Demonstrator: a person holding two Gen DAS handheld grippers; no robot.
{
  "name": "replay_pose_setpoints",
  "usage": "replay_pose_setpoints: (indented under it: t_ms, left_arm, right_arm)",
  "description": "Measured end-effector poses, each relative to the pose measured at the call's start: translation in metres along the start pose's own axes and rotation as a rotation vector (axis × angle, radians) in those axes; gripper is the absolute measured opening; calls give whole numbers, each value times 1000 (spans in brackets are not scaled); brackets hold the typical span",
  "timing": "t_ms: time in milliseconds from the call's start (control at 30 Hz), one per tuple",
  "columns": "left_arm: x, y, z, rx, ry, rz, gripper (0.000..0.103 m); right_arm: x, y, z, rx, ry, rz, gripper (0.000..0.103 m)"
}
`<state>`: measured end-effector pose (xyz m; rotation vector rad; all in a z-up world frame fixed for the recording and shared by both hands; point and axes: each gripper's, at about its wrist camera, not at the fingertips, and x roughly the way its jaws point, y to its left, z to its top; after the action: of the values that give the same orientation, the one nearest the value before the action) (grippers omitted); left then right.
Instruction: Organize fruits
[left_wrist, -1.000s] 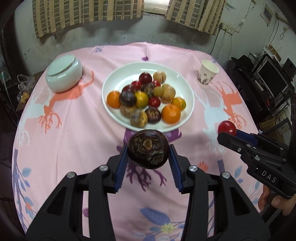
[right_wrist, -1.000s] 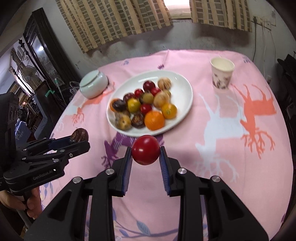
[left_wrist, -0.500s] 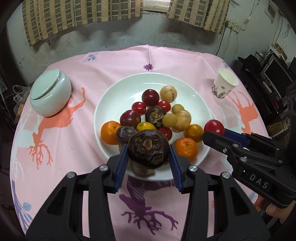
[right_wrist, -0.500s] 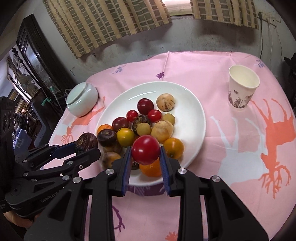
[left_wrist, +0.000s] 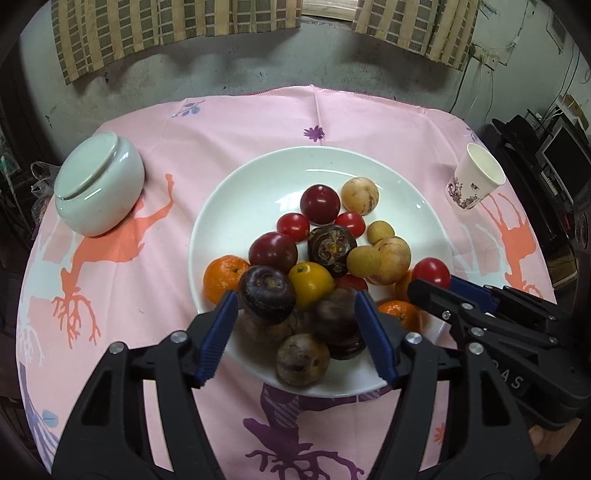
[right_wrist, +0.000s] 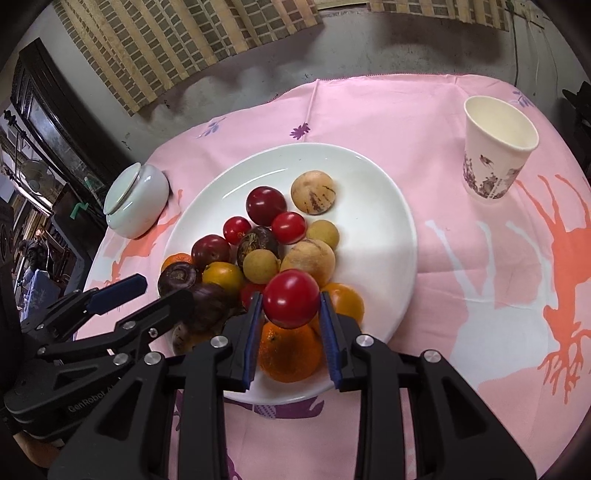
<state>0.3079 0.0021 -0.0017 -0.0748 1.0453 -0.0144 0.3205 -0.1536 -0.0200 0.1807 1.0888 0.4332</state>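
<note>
The white plate (left_wrist: 255, 184) sits at the centre of the pink tablecloth (left_wrist: 236, 122) and carries a mixed pile of fruit. Both grippers hang over the plate's 6 o'clock rim.

Left gripper (left_wrist: 295, 332): its jaws have just been opening and now stand moderately wide. The dark purple fruit (left_wrist: 334, 319) lies between the blue pads but neither pad presses on it — it rests on the pile at the plate's near edge, blurred in the left wrist view. A second dark purple fruit (left_wrist: 266, 293) lies just beside the left pad, and a brown fruit (left_wrist: 303, 359) sits at 6 o'clock below both.

Right gripper (right_wrist: 291, 314): narrow, clamped on 1 red tomato (right_wrist: 291, 298). The tomato hangs above the orange mandarin (right_wrist: 290, 356) at the plate's 6 o'clock edge; whether the 2 touch cannot be told.

Other items on the cloth:
- Pale green lidded jar (left_wrist: 98, 184) at 9 o'clock of the plate, well apart from it.
- Paper cup (right_wrist: 496, 147) at 2 o'clock, upright, well apart from the plate.

In the right wrist view the left gripper enters at 8 o'clock — its tips reach over the pile's dark fruits.
</note>
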Motion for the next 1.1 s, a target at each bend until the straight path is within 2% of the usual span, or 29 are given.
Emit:
replay_pose_setpoints:
  t_ms: [67, 133, 267, 333, 400, 500, 633, 700, 900, 967, 1000, 1033, 1100]
  left_arm:
    - [-7, 1, -2, -6, -5, -5, 70]
    - [-14, 1, -5, -9, -10, -5, 77]
    - [-28, 1, -15, -17, -10, -5, 78]
    - [-34, 4, -21, -34, -8, -10, 78]
    - [-39, 6, -27, -38, -3, -1, 78]
    - [-48, 9, -34, -37, -4, 7, 78]
    - [-61, 10, -43, -41, -12, 9, 79]
    - [-69, 11, -51, -50, -18, 12, 84]
    - [-92, 12, -84, -75, -13, 11, 88]
    - [-98, 13, -95, -83, -3, 15, 89]
    - [-101, 14, -100, -83, 8, 25, 89]
    - [-105, 14, -105, -79, 12, 38, 89]
    - [-113, 16, -113, -78, 6, 55, 90]
  right_arm:
    - [-6, -1, -2, 0, -7, -2, 31]
    - [-12, -1, -5, -5, -11, 4, 31]
    - [-14, 1, -3, -3, -33, 54, 33]
    - [-7, 1, -1, 11, -14, 71, 33]
    - [-3, 2, -1, 24, 10, 59, 33]
    - [-16, 4, -7, 31, -9, 68, 33]
    - [-39, 3, -27, 21, -10, 47, 33]
    - [-52, 3, -40, 8, -19, 30, 33]
    - [-86, 7, -83, -1, -32, -14, 33]
    - [-95, 11, -95, -15, -36, -32, 39]
    - [-102, 13, -102, -19, -50, -47, 65]
    - [-108, 15, -107, -19, -74, -56, 85]
    - [-118, 21, -116, -39, -93, -64, 91]
